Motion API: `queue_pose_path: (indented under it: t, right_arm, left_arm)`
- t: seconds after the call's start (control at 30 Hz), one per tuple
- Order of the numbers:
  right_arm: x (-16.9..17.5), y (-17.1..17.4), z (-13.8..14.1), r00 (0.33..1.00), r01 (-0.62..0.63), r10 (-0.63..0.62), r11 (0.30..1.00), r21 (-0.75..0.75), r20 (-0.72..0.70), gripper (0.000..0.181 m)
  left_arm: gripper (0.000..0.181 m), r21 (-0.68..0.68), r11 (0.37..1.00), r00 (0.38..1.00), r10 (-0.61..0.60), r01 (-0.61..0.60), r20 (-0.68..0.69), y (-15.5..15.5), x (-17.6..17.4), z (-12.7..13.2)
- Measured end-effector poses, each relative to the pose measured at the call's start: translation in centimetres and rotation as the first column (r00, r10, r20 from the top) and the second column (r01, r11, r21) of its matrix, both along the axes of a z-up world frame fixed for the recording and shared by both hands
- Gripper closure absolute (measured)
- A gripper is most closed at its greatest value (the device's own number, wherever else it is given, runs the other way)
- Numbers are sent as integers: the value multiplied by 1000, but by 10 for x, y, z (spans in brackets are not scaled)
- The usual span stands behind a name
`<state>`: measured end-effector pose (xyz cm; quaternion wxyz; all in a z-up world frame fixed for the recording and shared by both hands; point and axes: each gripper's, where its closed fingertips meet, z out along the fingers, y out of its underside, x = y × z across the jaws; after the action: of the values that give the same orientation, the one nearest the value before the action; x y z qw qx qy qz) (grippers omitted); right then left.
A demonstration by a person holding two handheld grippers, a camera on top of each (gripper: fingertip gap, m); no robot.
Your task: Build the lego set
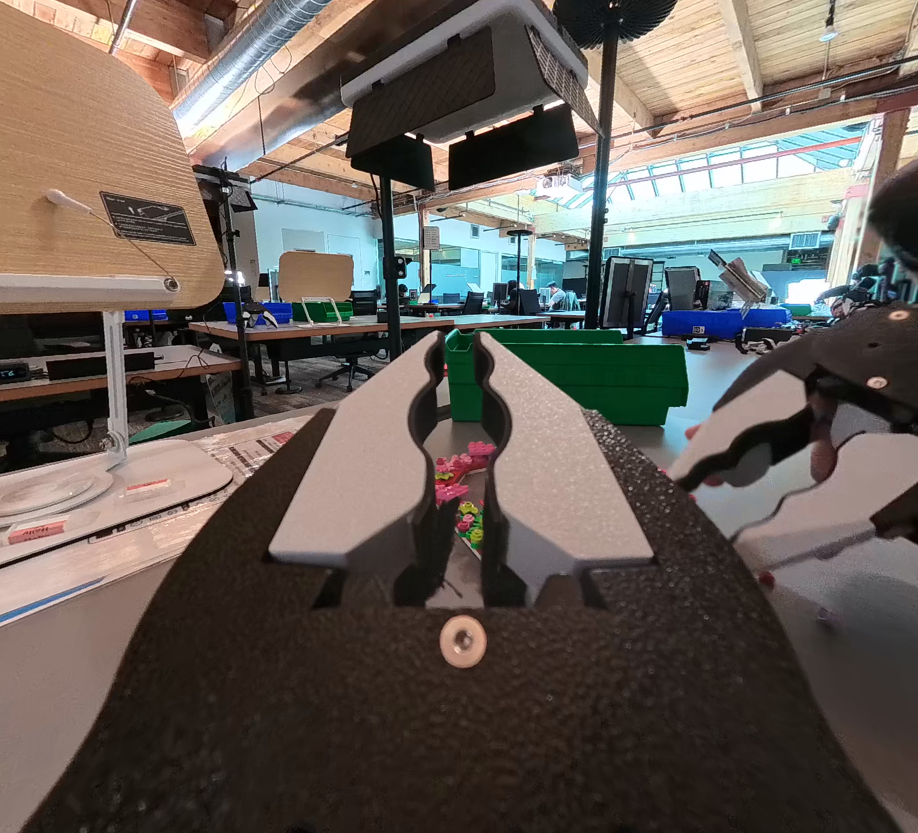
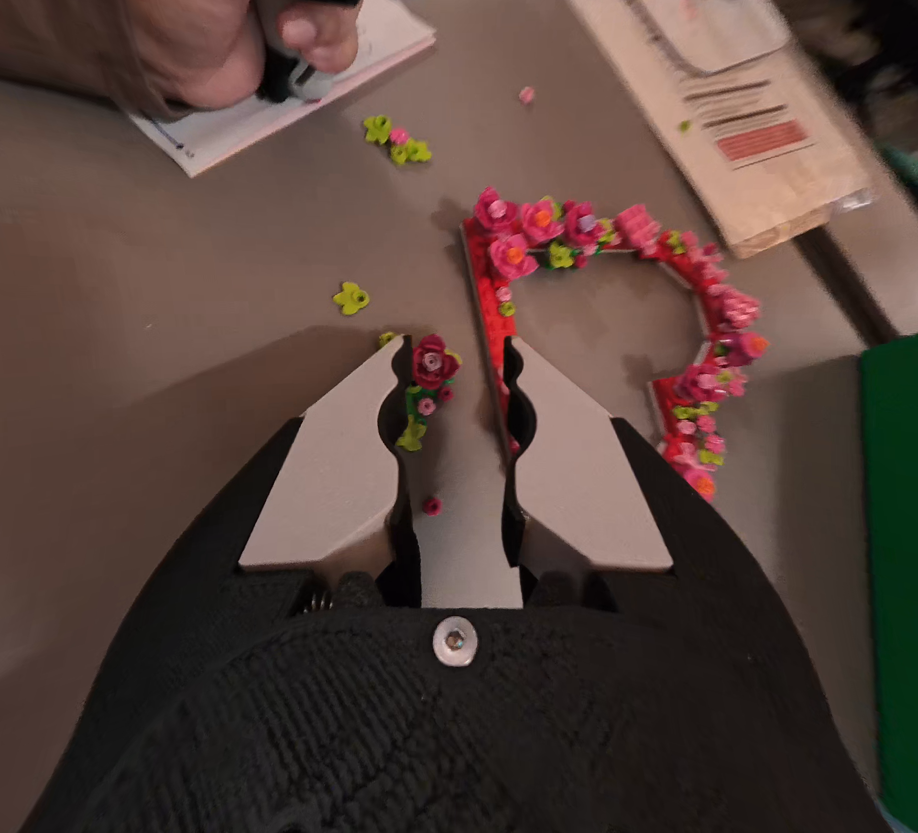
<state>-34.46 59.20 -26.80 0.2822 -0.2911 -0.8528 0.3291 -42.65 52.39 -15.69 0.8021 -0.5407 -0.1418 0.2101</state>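
A red heart-shaped lego frame [image 2: 596, 238] trimmed with pink and red flowers lies on the grey table [image 2: 198, 411]. My right gripper [image 2: 454, 339] is open and empty, low over the table. A small cluster with a dark red rose and green stem [image 2: 431, 369] lies between its fingers, by the left one. Its right finger overlaps the frame's left side. My left gripper [image 1: 459, 347] is narrowly open and empty, held above pink pieces [image 1: 462, 461] and a lime-green cluster [image 1: 469, 521]. The right gripper also shows in the left wrist view [image 1: 705, 506].
Loose lime leaves [image 2: 397, 141], a single leaf [image 2: 351, 297], a pink stud [image 2: 526, 94] and a red stud [image 2: 432, 505] lie about. A booklet [image 2: 298, 113] sits under a hand [image 2: 189, 24]. There is packaging [image 2: 745, 138] at the far right and a green bin [image 1: 571, 377]. The gap from one gripper's tips to the other's is roughly 15 centimeters.
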Motion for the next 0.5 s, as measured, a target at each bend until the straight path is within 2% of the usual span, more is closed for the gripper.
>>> queue_pose_path:
  t: [0.1, 0.2, 0.3, 0.37, 0.47, 0.5]
  right_arm:
    - [-13, 23, 33, 967, 100, -114, 992, -72, -229, 146]
    - [-17, 50, 62, 875, 174, -246, 964, -202, -418, 148]
    - [-11, 69, 70, 797, 191, -338, 927, -322, -501, 152]
    - [-8, 78, 68, 776, 215, -350, 929, -303, -524, 153]
    - [-6, 101, 78, 657, 302, -382, 923, -236, -650, 159]
    - [-6, 103, 77, 650, 311, -383, 922, -230, -656, 160]
  left_arm:
    - [173, 1, 1000, 1000, 3, -3, -2, 0, 0, 0]
    - [173, 3, 1000, 1000, 3, -3, 0, -1, 0, 0]
    - [173, 5, 1000, 1000, 3, -3, 6, 0, -1, 0]
    - [173, 4, 1000, 1000, 2, -2, 6, 0, -1, 0]
    - [173, 1, 1000, 1000, 1, -1, -1, 0, 0, 0]
    - [173, 0, 1000, 1000, -1, 1, -3, 1, 1, 0]
